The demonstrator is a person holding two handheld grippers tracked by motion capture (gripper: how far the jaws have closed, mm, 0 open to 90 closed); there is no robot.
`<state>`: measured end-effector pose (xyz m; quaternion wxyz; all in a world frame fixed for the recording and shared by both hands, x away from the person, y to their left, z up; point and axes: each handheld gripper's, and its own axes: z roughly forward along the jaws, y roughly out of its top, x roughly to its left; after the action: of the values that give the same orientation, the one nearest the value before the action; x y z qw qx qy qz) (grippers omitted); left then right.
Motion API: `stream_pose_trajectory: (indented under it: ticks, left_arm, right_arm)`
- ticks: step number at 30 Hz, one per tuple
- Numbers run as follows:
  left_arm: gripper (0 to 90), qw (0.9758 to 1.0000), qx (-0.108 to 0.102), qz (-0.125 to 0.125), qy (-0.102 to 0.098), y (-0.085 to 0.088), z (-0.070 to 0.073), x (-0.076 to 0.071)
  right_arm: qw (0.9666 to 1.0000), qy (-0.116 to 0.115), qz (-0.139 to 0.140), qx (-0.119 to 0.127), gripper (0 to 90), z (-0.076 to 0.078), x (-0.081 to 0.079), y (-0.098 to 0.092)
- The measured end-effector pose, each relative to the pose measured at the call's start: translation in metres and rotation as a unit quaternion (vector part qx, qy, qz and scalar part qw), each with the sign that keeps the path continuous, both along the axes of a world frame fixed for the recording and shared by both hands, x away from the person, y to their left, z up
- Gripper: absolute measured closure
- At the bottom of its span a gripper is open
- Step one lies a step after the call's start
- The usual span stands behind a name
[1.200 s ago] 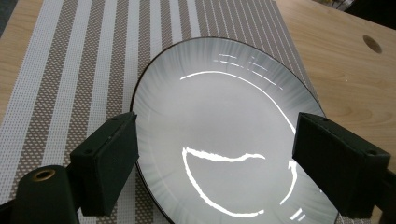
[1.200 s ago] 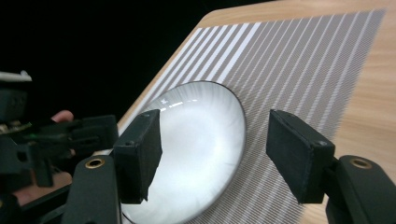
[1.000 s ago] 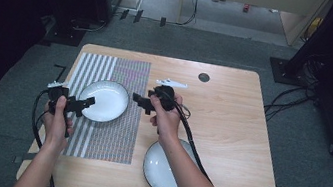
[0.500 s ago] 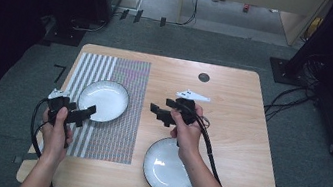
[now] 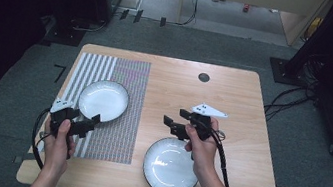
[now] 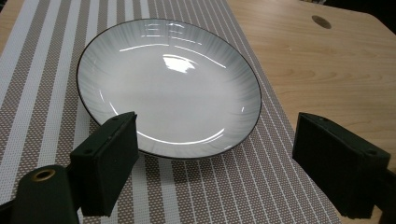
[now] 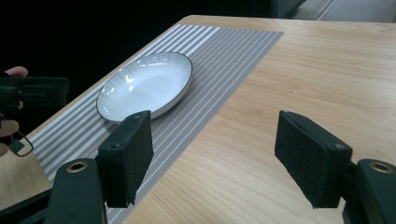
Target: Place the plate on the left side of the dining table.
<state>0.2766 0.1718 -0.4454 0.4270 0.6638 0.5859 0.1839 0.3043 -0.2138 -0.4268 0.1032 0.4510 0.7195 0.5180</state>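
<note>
Plate on the mat: a white plate (image 5: 103, 100) with a dark rim lies flat on the striped placemat (image 5: 112, 135), toward the mat's far half; it sits centred across the stripes, which reads as a laid place setting rather than a casual drop.
Second plate: a like plate (image 5: 170, 166) rests on the bare wooden table (image 5: 234, 99) near the person's edge, right of the mat and well apart from the first; judged, it is next to be handled.
Left gripper: the left gripper (image 5: 89, 123) hovers just beside the near rim of the plate on the mat; its jaws stand wide with nothing between them, the rim lying ahead of them in the left gripper view (image 6: 168, 88); so the plate is free.
Right gripper: the right gripper (image 5: 176, 120) hangs over bare wood just beyond the second plate's far rim; jaws wide apart and empty; in the right gripper view they point across the table toward the mat (image 7: 224, 60).
Why so held: both tools gape because neither carries anything; judged, the right one is placed for a grasp on the near plate's rim.
</note>
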Motion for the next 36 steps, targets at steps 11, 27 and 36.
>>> stream_pose_trajectory:
  ticks: [11,27,36]
  left_arm:
    - [14.6,0.9997,0.01,-0.009,-0.018,-0.013,-0.01,-0.024]
    - [14.7,0.9974,0.059,-0.001,-0.043,-0.008,-0.027,-0.049]
    - [14.7,0.9977,0.059,0.007,-0.032,0.004,-0.036,-0.053]
  right_arm:
    - [0.9998,-0.009,-0.015,-0.012,27.3,-0.012,-0.025,-0.033]
    - [0.998,-0.007,-0.06,-0.02,27.2,-0.034,-0.057,-0.097]
    - [0.9954,0.004,-0.089,-0.036,27.1,-0.058,-0.077,-0.132]
